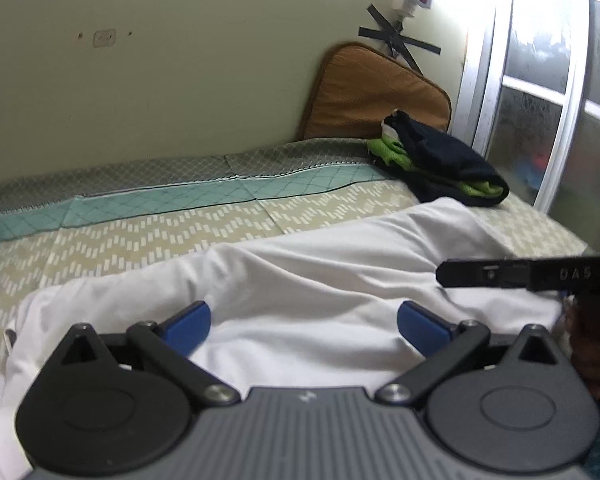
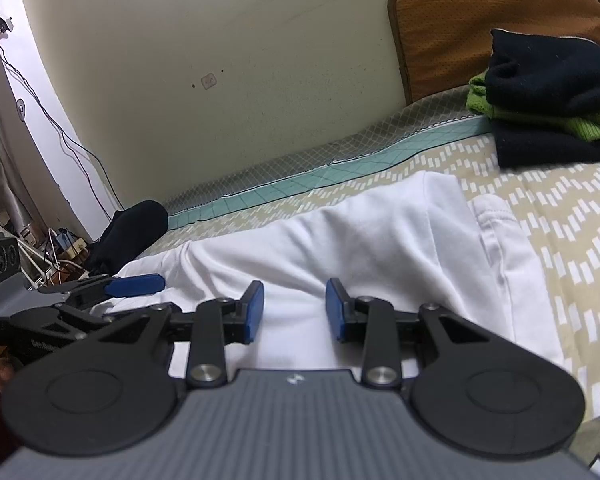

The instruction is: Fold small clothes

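A white garment (image 1: 300, 280) lies spread and wrinkled across the patterned bed cover (image 1: 140, 232); it also shows in the right wrist view (image 2: 380, 232). My left gripper (image 1: 302, 326) is wide open just above the garment's near edge, nothing between its blue pads. My right gripper (image 2: 295, 310) is open, narrower, low over the same garment, empty. The right gripper's black finger (image 1: 500, 274) shows at the right of the left wrist view. The left gripper (image 2: 136, 285) shows at the left of the right wrist view.
A pile of dark and green clothes (image 1: 440, 160) sits at the bed's far right corner, also in the right wrist view (image 2: 552, 100). A brown cushion (image 1: 372, 92) leans on the wall. A black item (image 2: 132, 232) and cables (image 2: 52, 256) lie at the left end.
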`<state>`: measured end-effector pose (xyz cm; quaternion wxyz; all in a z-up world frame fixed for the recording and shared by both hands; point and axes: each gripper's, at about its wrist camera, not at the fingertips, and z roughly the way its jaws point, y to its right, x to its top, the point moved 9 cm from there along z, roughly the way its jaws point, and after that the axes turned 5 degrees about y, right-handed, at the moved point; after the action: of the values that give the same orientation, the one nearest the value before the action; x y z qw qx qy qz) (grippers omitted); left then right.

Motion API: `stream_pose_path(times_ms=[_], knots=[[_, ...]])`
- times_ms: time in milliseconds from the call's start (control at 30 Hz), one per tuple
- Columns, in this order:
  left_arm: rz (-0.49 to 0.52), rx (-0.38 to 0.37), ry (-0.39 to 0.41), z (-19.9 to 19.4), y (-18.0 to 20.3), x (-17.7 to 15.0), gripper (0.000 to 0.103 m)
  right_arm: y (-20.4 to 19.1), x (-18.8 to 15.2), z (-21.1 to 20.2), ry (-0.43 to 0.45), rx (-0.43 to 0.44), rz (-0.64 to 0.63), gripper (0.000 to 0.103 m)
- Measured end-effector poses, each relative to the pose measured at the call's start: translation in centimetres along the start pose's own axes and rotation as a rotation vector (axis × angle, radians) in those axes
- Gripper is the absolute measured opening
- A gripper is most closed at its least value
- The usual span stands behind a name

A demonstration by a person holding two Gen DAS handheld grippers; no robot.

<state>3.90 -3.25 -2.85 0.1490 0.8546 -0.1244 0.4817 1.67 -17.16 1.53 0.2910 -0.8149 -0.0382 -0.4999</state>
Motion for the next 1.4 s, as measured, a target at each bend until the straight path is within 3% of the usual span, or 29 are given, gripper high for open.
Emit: stream_pose_path(times_ms=[300, 567, 867, 1167, 1400], knots=[[-0.092, -0.050, 0.014, -0.3, -0.9, 0.3, 0.103, 0.0, 0.0, 0.0, 0.000, 0.001, 0.002, 0.037], [-0.096, -0.059, 0.046, -0.7, -0.3, 0.4, 0.103, 0.1, 0.0, 0.0, 0.000, 0.001, 0.002, 0.037], [-0.060, 0.006, 0.220, -3.0, 0.1, 1.8, 0.103, 0.1, 0.0, 0.0, 0.000, 0.000, 0.002, 0.038], [0.053, 0.089, 0.198, -2.8, 0.9, 1.8, 0.103, 0.0, 0.0, 0.0, 0.000, 0.000, 0.002, 0.038], [0.029, 0.147, 0.163, -2.6, -0.3, 1.8, 0.103, 0.1, 0.0, 0.0, 0.000, 0.001, 0.003, 0.039]])
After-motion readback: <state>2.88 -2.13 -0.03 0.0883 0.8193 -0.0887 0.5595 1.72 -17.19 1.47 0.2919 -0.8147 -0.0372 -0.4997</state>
